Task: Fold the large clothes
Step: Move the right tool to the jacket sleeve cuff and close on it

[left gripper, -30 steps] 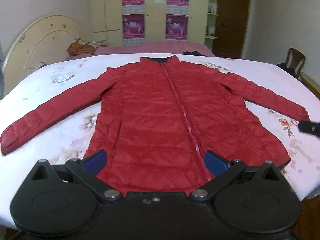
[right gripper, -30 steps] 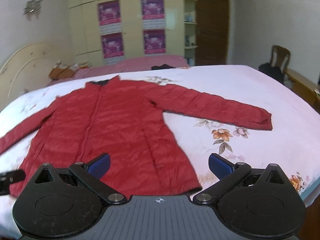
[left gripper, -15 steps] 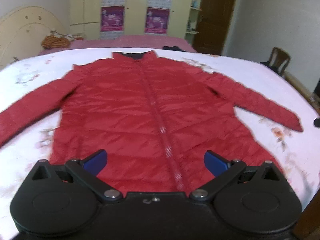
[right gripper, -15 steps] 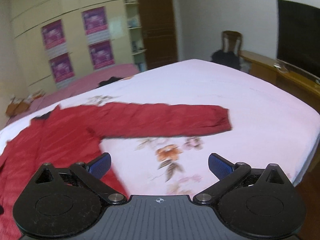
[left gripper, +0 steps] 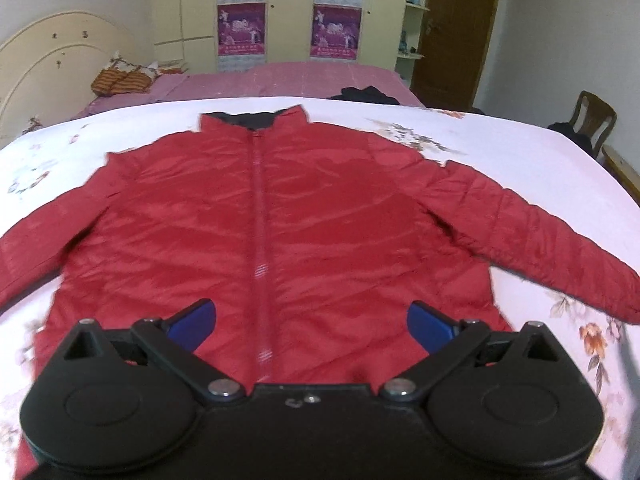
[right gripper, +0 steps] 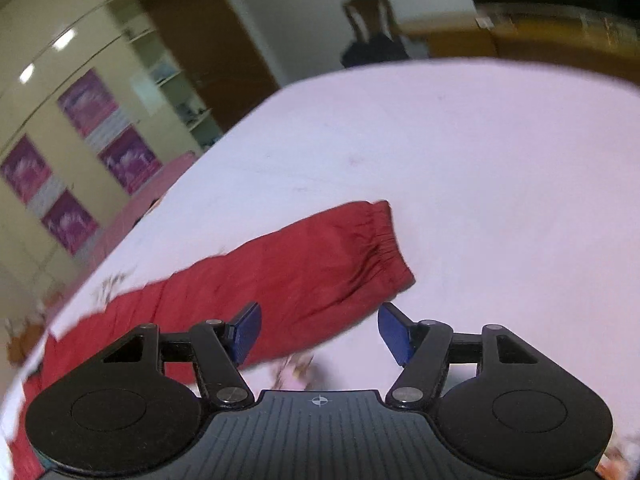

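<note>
I am standing at the foot of the bed with a red jacket lying flat on it, zipped, front up, collar pointing away from me and both sleeves spread out from the body. I am holding my left tool over the jacket's hem, its blue pads spread wide and gripping nothing. I am aiming my right tool at the jacket's right sleeve, just short of the gathered cuff; its pads are also apart, a little narrower than the left pair, and empty, with the sleeve's near edge lying between them. As I see it, the step in hand is taking that sleeve to fold it across the jacket's chest. To do it well, I should be closing on both layers of the puffy fabric close to the cuff, lifting only enough to clear the bed, and laying the sleeve straight across so the slippery shell is not bunching or dragging the jacket askew.
</note>
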`<move>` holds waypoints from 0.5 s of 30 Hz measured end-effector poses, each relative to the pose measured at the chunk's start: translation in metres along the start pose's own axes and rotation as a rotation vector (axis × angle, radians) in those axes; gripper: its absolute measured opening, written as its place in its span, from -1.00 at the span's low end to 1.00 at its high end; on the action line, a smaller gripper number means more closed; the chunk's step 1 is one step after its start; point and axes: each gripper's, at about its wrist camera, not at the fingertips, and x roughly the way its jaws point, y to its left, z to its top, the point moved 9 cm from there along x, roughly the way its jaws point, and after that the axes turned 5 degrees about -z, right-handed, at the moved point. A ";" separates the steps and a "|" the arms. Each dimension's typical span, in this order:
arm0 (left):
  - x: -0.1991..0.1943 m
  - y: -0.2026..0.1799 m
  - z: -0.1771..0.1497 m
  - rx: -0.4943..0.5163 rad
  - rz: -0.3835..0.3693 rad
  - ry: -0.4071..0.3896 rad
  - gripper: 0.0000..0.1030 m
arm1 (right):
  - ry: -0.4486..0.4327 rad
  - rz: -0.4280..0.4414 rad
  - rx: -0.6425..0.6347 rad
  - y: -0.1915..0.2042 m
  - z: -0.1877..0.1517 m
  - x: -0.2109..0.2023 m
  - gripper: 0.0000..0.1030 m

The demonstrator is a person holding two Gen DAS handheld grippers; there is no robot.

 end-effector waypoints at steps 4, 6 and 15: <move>0.018 -0.023 0.011 -0.005 -0.003 0.024 0.95 | 0.075 0.018 0.102 -0.013 -0.003 0.021 -0.11; 0.022 -0.029 0.014 -0.003 0.002 0.025 0.95 | 0.077 0.037 0.118 -0.010 -0.005 0.016 -0.11; 0.032 -0.026 0.021 -0.005 0.044 0.044 0.95 | 0.108 0.087 0.188 -0.019 -0.013 -0.011 -0.11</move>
